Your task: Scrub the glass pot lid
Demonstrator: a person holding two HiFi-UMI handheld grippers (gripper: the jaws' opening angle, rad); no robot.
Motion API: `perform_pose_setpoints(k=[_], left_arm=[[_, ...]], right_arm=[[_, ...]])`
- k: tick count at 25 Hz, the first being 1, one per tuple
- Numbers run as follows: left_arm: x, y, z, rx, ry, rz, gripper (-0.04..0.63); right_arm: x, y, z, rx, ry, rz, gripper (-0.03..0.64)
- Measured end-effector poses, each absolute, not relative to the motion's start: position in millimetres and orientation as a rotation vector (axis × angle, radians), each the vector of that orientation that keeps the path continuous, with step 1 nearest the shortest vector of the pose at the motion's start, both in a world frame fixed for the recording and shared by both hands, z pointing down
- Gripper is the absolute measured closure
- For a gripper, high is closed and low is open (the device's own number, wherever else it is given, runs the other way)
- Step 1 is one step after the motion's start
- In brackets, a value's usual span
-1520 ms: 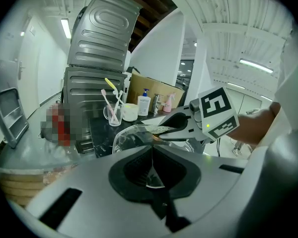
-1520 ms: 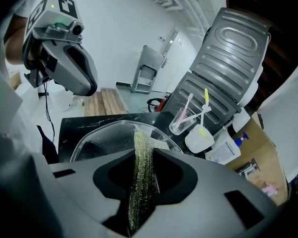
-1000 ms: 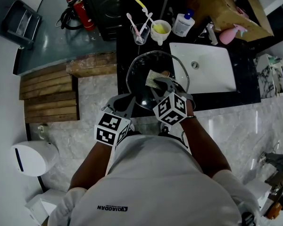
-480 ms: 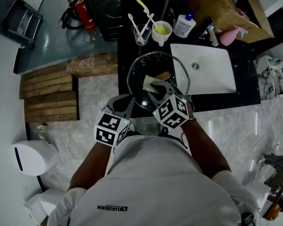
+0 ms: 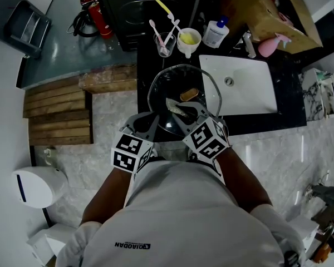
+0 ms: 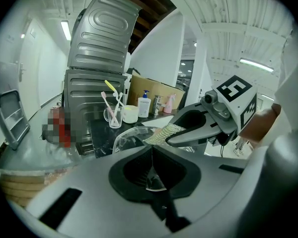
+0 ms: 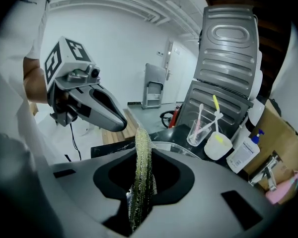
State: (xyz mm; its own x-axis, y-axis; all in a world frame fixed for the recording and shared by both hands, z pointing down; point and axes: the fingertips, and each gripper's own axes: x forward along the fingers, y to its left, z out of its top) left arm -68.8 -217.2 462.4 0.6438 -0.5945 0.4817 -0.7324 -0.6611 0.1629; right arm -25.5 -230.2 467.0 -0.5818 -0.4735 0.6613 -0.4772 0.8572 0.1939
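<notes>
The round glass pot lid (image 5: 203, 85) with a brown knob (image 5: 189, 94) lies over the black counter, left of the sink. My left gripper (image 5: 149, 122) is shut on the lid's near-left rim; in the left gripper view the glass edge (image 6: 131, 135) runs into the closed jaws (image 6: 151, 157). My right gripper (image 5: 182, 112) is shut on a greenish scouring pad (image 5: 175, 108), which lies on the lid just below the knob. Seen from the right gripper view, the pad (image 7: 141, 157) stands up between the jaws (image 7: 140, 187), with the lid rim (image 7: 176, 148) beyond.
A white sink (image 5: 242, 88) sits right of the lid. Behind the lid stand a glass of toothbrushes (image 5: 165, 42), a white cup (image 5: 188, 40), a white bottle (image 5: 215, 32) and a pink spray bottle (image 5: 271, 44). Wooden slats (image 5: 58, 115) lie to the left on the floor.
The right gripper has drawn the scouring pad across the lid toward me, uncovering the brown knob. The left gripper keeps its hold on the rim.
</notes>
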Motion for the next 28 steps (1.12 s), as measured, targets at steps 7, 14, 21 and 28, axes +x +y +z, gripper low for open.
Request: perform_pose_setpoints(k=[7,14,21,28], left_arm=[[-59.2,-223.2,458.3,2.517,-1.092,0.569,0.577],[-54.4,-229.0,458.2,2.479,-1.170,0.578,0.577],[-51.7,-229.9,462.0,2.415,-1.259,0.571,0.577],[-55.8,-229.9,462.4,2.353,-1.361,0.555,0.577]], right_arm=[[-10.8,-235.5,451.9,0.702,-2.364,0.048,0.525],[34.9,-267.7,439.7,0.803,-2.396,0.062,0.525],[79.8,-323.8,458.7,0.828,-2.338,0.015,0.525],[89.7,-377.7,498.6,0.744,-2.265,-0.008,0.525]])
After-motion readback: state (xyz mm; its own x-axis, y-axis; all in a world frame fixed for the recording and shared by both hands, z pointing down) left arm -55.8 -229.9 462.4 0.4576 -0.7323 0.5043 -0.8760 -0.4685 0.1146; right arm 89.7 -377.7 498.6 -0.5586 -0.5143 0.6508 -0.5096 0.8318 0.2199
